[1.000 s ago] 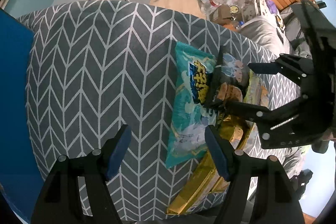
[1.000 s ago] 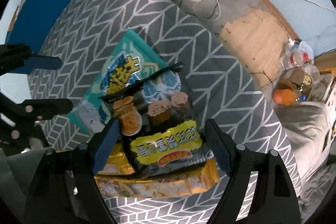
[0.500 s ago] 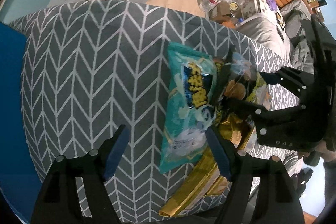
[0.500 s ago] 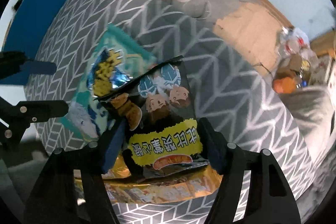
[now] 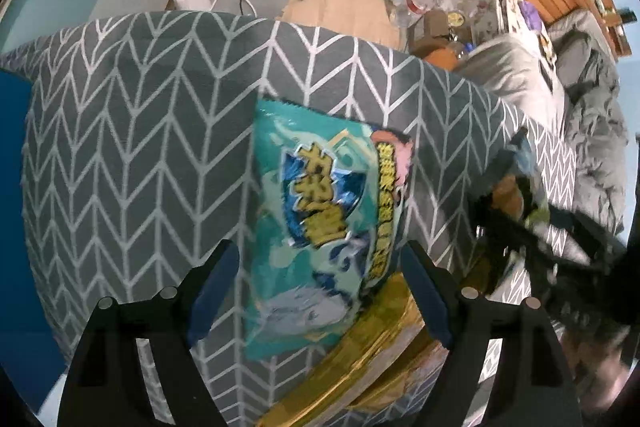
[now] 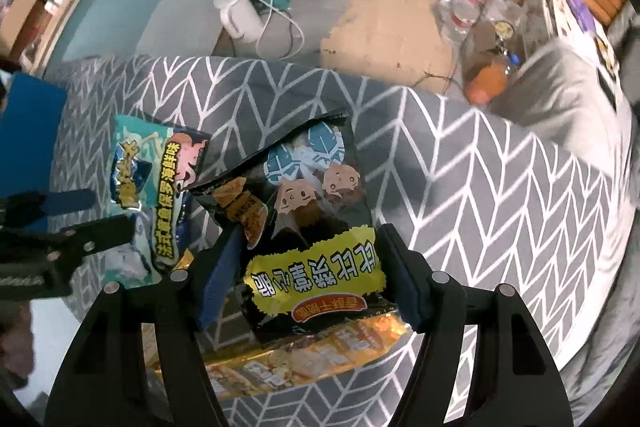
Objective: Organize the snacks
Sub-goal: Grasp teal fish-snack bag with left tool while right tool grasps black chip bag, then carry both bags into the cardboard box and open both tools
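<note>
A: How is the left gripper (image 5: 320,287) set?

B: Its jaws stand wide and are opening further. They straddle the lower half of the teal snack bag (image 5: 320,227); neither blue pad presses on the wrapper, so nothing is gripped.

A: And the right gripper (image 6: 308,267)?

B: About half open, its pads closed against both sides of the black snack bag (image 6: 308,211). That bag stands up, lifted between the fingers.

A: Where do the snacks sit relative to the grey chevron tablecloth (image 5: 140,147)?

B: The teal bag lies flat on the cloth near its front edge. A gold snack bag (image 6: 304,351) lies at the edge itself, partly under the teal bag and below the black one. In the right wrist view the teal bag is left of the black bag, with the left gripper over it.

A: Any writing?

B: Large yellow characters on a blue badge on the teal bag and a yellow strip of characters down one side; the motion blur makes them unreadable. The black bag has a yellow banner of Chinese characters, seen upside down, plus cartoon faces.
</note>
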`<state>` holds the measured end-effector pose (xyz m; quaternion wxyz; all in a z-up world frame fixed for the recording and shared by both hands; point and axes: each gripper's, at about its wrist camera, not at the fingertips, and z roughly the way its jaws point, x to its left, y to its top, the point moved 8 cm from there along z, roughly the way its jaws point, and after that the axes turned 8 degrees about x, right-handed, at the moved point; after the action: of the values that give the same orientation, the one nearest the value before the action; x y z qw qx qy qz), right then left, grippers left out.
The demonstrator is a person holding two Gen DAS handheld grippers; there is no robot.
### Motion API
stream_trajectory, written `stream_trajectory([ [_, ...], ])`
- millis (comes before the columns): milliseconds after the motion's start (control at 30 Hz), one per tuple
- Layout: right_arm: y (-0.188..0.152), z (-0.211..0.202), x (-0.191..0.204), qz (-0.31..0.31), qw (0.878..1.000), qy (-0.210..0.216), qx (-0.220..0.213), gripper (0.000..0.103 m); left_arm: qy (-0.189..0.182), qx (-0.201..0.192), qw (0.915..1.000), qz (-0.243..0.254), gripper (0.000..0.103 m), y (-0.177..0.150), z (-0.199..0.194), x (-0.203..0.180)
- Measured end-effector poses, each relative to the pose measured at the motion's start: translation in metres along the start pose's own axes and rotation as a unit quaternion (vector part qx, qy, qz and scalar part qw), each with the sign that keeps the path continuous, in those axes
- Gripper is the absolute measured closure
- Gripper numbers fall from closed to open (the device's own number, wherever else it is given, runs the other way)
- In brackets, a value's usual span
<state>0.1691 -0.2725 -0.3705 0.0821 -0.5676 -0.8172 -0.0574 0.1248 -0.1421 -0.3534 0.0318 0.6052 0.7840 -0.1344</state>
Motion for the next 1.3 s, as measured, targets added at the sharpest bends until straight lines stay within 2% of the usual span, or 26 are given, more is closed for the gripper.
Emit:
stream_trajectory([
  [133, -0.006, -0.005, 0.001, 0.012, 1.0, 0.012, -0.009, 0.034, -0.004, 0.012, 0.9999, -0.01, 0.017, 0.003, 0.009, -0.007],
  [333, -0.016, -0.007, -0.001, 0.025, 0.999, 0.01, -0.017, 0.034, 0.028, 0.016, 0.9994, 0.008, 0.012, 0.006, 0.019, -0.013],
  [467, -0.021, -0.008, -0.006, 0.037, 0.999, 0.014, -0.016, 0.034, 0.06, 0.035, 0.9974, 0.017, 0.012, 0.009, 0.036, -0.016],
  [533, -0.023, -0.008, -0.005, 0.036, 0.999, 0.015, -0.015, 0.034, 0.06, 0.03, 0.9975, 0.021, 0.007, 0.01, 0.04, -0.019],
  [633, -0.027, -0.008, -0.004, 0.036, 0.999, 0.017, -0.014, 0.034, 0.072, 0.027, 0.9965, 0.034, 0.007, 0.009, 0.042, -0.022],
  [667, -0.028, -0.009, -0.003, 0.037, 0.999, 0.017, -0.015, 0.034, 0.077, 0.023, 0.9961, 0.038, 0.009, 0.008, 0.043, -0.023],
  [767, -0.03, -0.01, -0.001, 0.039, 0.999, 0.019, -0.018, 0.034, 0.09, 0.01, 0.9948, 0.046, 0.023, 0.003, 0.038, -0.021],
  [833, -0.03, -0.011, 0.002, 0.04, 0.999, 0.019, -0.021, 0.034, 0.088, 0.006, 0.9951, 0.044, 0.035, 0.004, 0.034, -0.016],
  [900, -0.031, -0.011, 0.004, 0.04, 0.999, 0.018, -0.023, 0.034, 0.079, 0.004, 0.996, 0.042, 0.039, 0.004, 0.03, -0.008],
  [1033, -0.029, -0.017, 0.01, 0.037, 0.999, 0.016, -0.034, 0.034, 0.061, 0.004, 0.9977, 0.03, 0.04, 0.002, 0.026, 0.007],
  [1300, -0.025, -0.035, 0.027, 0.013, 0.999, 0.004, -0.053, 0.034, 0.069, -0.023, 0.9964, 0.043, 0.04, -0.004, -0.002, 0.026],
])
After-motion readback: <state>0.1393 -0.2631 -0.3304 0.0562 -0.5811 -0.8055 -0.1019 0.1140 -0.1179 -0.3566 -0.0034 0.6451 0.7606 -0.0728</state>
